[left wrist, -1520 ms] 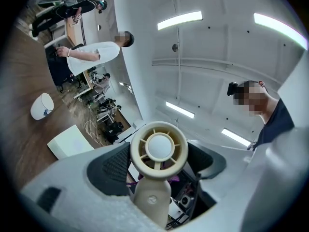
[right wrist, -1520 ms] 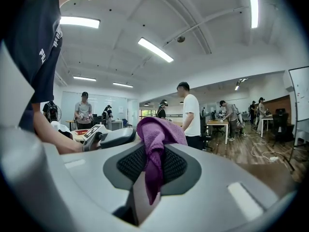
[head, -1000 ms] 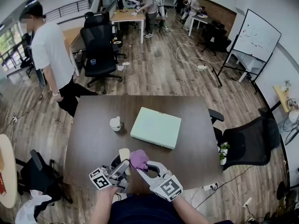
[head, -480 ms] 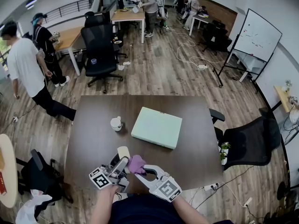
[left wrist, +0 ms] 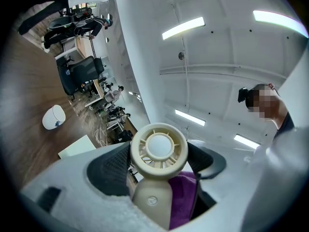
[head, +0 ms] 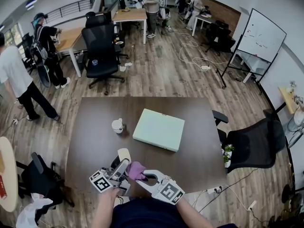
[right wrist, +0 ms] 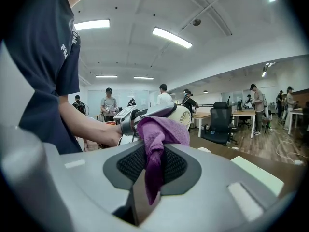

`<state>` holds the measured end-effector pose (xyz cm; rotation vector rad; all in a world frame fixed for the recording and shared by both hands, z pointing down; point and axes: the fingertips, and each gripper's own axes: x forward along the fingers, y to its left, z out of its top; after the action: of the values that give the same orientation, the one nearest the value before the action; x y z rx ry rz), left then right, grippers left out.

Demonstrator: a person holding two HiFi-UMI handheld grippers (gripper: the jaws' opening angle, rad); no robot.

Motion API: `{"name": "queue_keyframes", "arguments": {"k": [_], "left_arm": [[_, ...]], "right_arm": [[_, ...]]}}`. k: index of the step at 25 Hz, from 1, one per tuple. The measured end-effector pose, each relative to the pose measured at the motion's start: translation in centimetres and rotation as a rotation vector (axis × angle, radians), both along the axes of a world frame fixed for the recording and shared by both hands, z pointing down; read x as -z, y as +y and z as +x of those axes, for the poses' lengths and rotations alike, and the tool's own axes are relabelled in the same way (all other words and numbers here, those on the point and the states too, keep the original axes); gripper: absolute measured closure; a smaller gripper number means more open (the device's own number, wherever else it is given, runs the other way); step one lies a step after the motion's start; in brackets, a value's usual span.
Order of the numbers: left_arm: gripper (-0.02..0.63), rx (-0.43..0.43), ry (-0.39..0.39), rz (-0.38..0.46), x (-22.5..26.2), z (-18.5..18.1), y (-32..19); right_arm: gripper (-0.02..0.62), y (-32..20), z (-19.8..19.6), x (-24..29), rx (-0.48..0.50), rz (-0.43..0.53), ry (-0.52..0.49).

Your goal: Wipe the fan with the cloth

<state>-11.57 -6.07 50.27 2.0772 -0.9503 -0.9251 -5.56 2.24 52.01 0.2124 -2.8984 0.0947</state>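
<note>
A dark brown table (head: 199, 127) is filling the middle of the head view. A flat pale green box (head: 158, 129) is lying on it past its middle. No print is showing on the box.

At the near edge, the person is holding both grippers close together above the tabletop. The left gripper (head: 121, 167) is clamping the handle of the fan (head: 124, 156) between its jaws. The right gripper (head: 140, 175) is pinching the cloth (head: 135, 171) with its jaws nearly together. Each gripper's cube is showing black-and-white square patterns, not letters.

The fan is a small cream handheld one. Its long axis is running along the left gripper, away from the person, with the round head sticking out past the jaw tips. In the left gripper view, the fan (left wrist: 159, 151) is turning its ribbed grille and smooth hub towards the camera. Its handle is coming down between the two dark pads. A small round mark is sitting on the handle, too faint to read.

The purple cloth (left wrist: 183, 202) is pressing against the handle's right side in that view. In the right gripper view, the cloth (right wrist: 157, 134) is bunching up out of the jaws, just before the fan (right wrist: 186, 116).

White letters are showing on the person's dark sleeve (right wrist: 65, 45), cut off and unreadable.

A white cup (head: 117, 126) is standing left of the box.
</note>
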Motion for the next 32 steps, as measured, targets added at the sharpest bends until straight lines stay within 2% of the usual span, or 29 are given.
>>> {"name": "queue_keyframes", "arguments": {"k": [6,11,15,17,29,31,32], "left_arm": [[0.239,0.011,-0.013,-0.005,0.1,-0.4,0.0],[0.239,0.029,-0.017,-0.046,-1.2,-0.7,0.0],[0.239,0.04,-0.031,-0.047,-1.1,-0.9,0.0],[0.238,0.04,-0.045,-0.049,-1.2,-0.8,0.0],[0.239,0.021,-0.082,-0.073,-2.3,-0.3,0.1],[0.239,0.013,-0.11,-0.077,-2.6,-0.1,0.1],[0.239,0.008,-0.15,-0.079,-2.8,0.1,0.2]], "right_arm": [[0.51,0.7,-0.3,-0.8,0.024,-0.014,0.02],[0.511,1.1,-0.1,-1.8,0.05,-0.026,0.045],[0.51,1.7,-0.1,-3.3,0.071,-0.106,0.042],[0.509,2.0,0.0,-4.3,0.07,-0.139,0.055],[0.51,1.9,1.2,-8.1,0.041,-0.191,0.16],[0.51,1.8,1.5,-9.1,0.027,-0.197,0.198],[0.51,1.7,1.6,-9.7,0.019,-0.202,0.226]]}}
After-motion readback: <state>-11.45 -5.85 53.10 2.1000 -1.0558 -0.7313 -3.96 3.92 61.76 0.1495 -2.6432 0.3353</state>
